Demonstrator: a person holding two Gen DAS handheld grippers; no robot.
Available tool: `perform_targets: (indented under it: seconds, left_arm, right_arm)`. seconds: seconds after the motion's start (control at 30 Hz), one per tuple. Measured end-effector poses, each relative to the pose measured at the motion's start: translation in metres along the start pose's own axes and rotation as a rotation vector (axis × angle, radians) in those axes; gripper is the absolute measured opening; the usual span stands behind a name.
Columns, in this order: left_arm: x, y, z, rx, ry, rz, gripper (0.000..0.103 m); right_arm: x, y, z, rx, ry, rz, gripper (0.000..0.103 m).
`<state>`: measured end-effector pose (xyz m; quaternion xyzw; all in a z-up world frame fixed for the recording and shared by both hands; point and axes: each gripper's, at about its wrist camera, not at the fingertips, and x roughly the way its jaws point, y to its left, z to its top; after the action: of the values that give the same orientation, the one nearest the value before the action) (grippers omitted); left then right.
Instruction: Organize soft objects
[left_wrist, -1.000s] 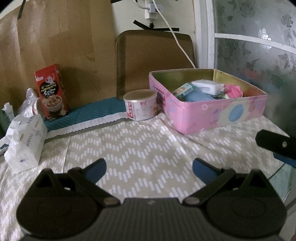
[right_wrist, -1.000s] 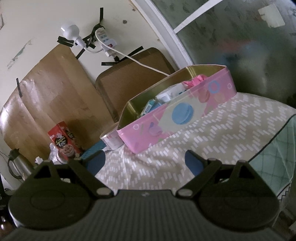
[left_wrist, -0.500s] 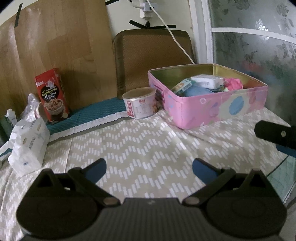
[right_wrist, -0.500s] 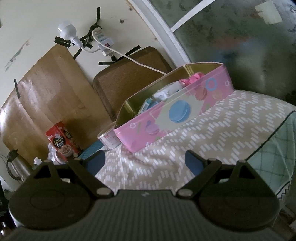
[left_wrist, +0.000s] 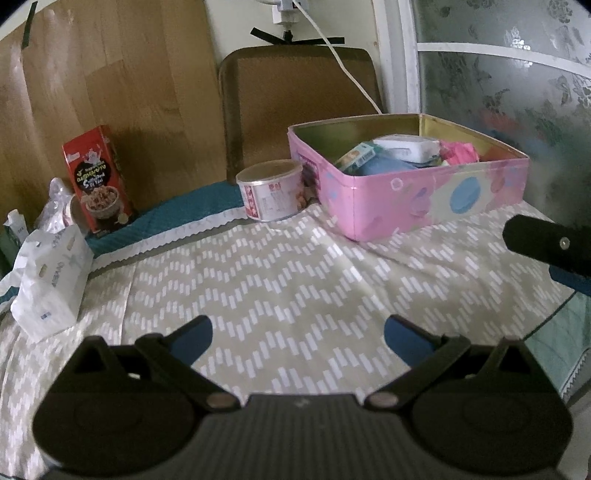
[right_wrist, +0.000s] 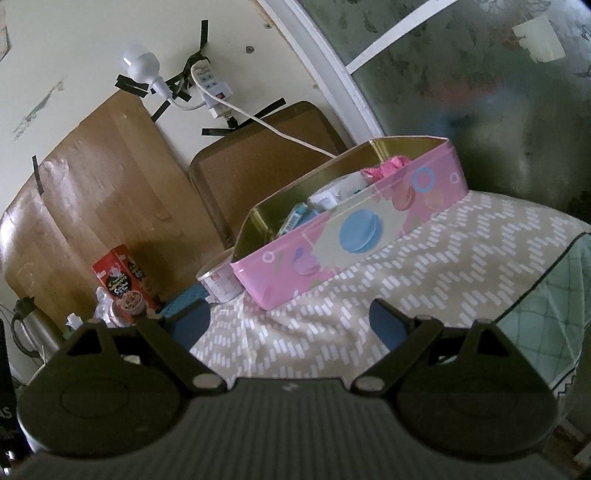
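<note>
A pink tin box (left_wrist: 424, 206) stands at the back right of the table, and it also shows in the right wrist view (right_wrist: 332, 243). It holds several soft items: a white wipes pack (left_wrist: 408, 147), a blue pouch (left_wrist: 388, 167) and a pink cloth (left_wrist: 460, 152). A white tissue pack (left_wrist: 51, 280) lies at the left edge. My left gripper (left_wrist: 297, 334) is open and empty over the patterned cloth. My right gripper (right_wrist: 290, 319) is open and empty in front of the box; one of its fingers (left_wrist: 546, 245) shows at the right of the left wrist view.
A round white cup (left_wrist: 271, 190) stands left of the box. A red carton (left_wrist: 98, 181) and a plastic bag (left_wrist: 55, 206) stand at the back left. A brown cushion (left_wrist: 299, 103) and a wooden board (left_wrist: 110, 92) lean on the wall. The table edge (left_wrist: 554, 314) runs on the right.
Both grippers have drawn back and lowered slightly, so the box sits a little farther off. Both stay open and empty. Nothing on the table moved.
</note>
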<state>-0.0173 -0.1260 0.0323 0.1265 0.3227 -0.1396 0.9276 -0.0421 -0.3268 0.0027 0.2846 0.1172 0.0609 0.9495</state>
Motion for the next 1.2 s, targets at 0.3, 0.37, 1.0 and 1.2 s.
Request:
perform_targets:
  seconds: [0.3, 0.37, 1.0, 1.2]
  left_arm:
    - [-0.002, -0.0025, -0.0009, 0.005, 0.011, -0.007, 0.103]
    - [-0.0026, -0.0032, -0.0009, 0.008, 0.013, -0.01, 0.103]
    - [-0.0007, -0.0028, -0.0029, 0.012, 0.053, -0.039, 0.103]
    - [-0.0017, -0.0035, -0.0032, 0.01, 0.056, -0.043, 0.103]
  right_arm:
    - [-0.0006, 0.001, -0.0005, 0.0, -0.002, -0.001, 0.095]
    - [-0.0008, 0.001, -0.0006, -0.002, -0.003, -0.001, 0.095]
    - [-0.0009, 0.0012, 0.0008, -0.023, -0.008, 0.011, 0.095]
    - [-0.0013, 0.0014, 0.0017, -0.025, -0.011, 0.012, 0.095]
